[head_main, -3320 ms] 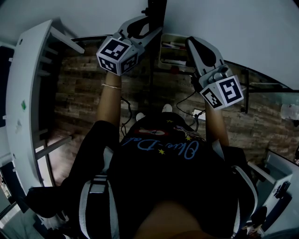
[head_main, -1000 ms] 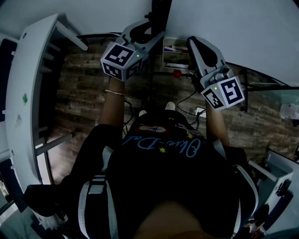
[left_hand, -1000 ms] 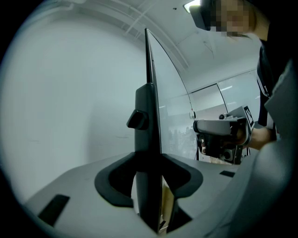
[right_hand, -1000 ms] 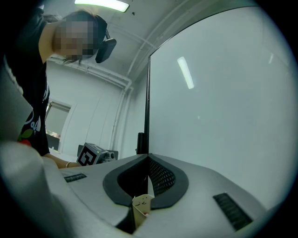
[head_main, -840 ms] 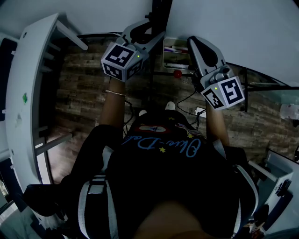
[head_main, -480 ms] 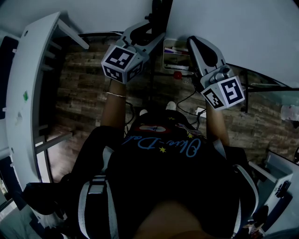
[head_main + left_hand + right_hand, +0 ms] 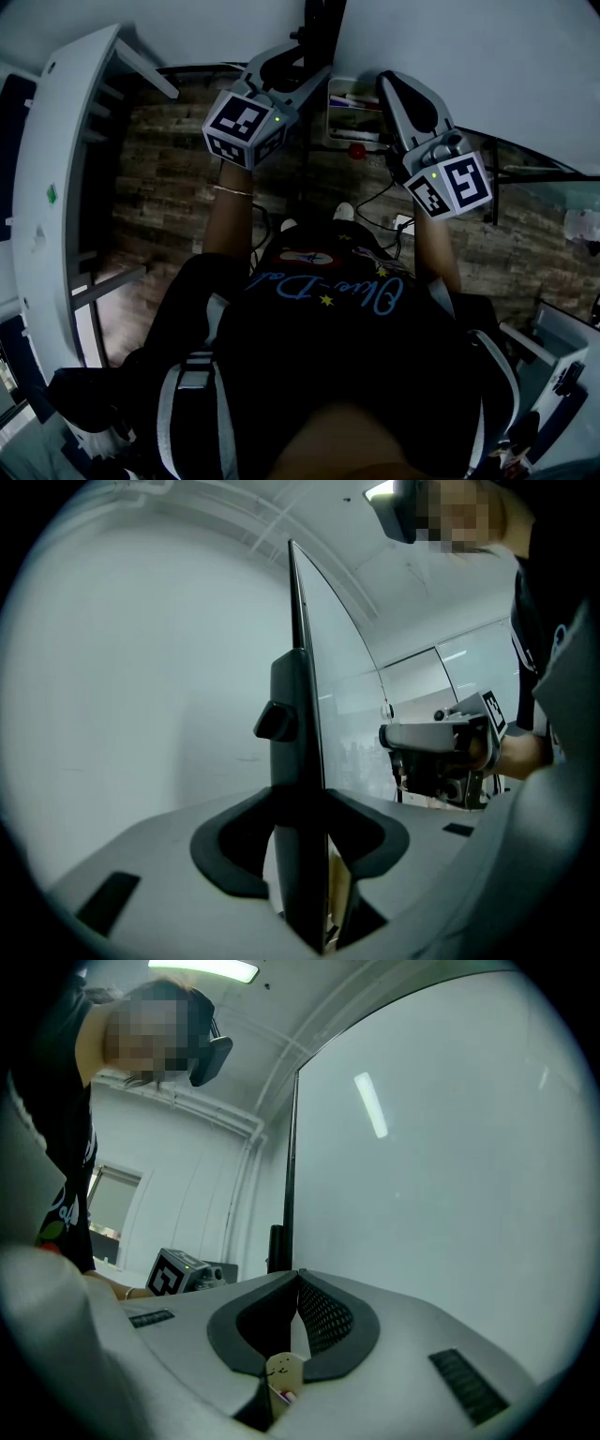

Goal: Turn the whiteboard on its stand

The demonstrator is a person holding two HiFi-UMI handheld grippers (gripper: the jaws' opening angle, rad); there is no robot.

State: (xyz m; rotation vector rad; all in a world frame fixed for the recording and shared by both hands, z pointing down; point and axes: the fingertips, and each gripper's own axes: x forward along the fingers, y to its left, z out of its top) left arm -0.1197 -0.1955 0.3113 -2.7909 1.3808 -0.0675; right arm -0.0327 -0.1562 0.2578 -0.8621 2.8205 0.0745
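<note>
The whiteboard (image 7: pixel 469 56) fills the top of the head view, and the black upright of its stand (image 7: pixel 319 19) runs down beside it. My left gripper (image 7: pixel 298 56) reaches level to that upright. In the left gripper view (image 7: pixel 305 799) the black post (image 7: pixel 295 724) sits between the jaws, pressed at the tips, with the glossy board face (image 7: pixel 375 639) to its right. My right gripper (image 7: pixel 389 84) points at the board just above the pen tray (image 7: pixel 352 98). Its jaws are closed together (image 7: pixel 298 1277) at the board's black edge, with the white face (image 7: pixel 441 1147) to the right.
A red knob (image 7: pixel 356 148) sits below the tray, and cables (image 7: pixel 375 202) hang over the wooden floor. A white shelf unit (image 7: pixel 56 187) stands at the left, a glass-topped table (image 7: pixel 562 187) at the right. Each gripper shows in the other's view (image 7: pixel 183 1274), (image 7: pixel 441 747).
Since the earliest frame the head view has shifted slightly, bringing the red knob into sight. Over the last second both grippers have kept their places.
</note>
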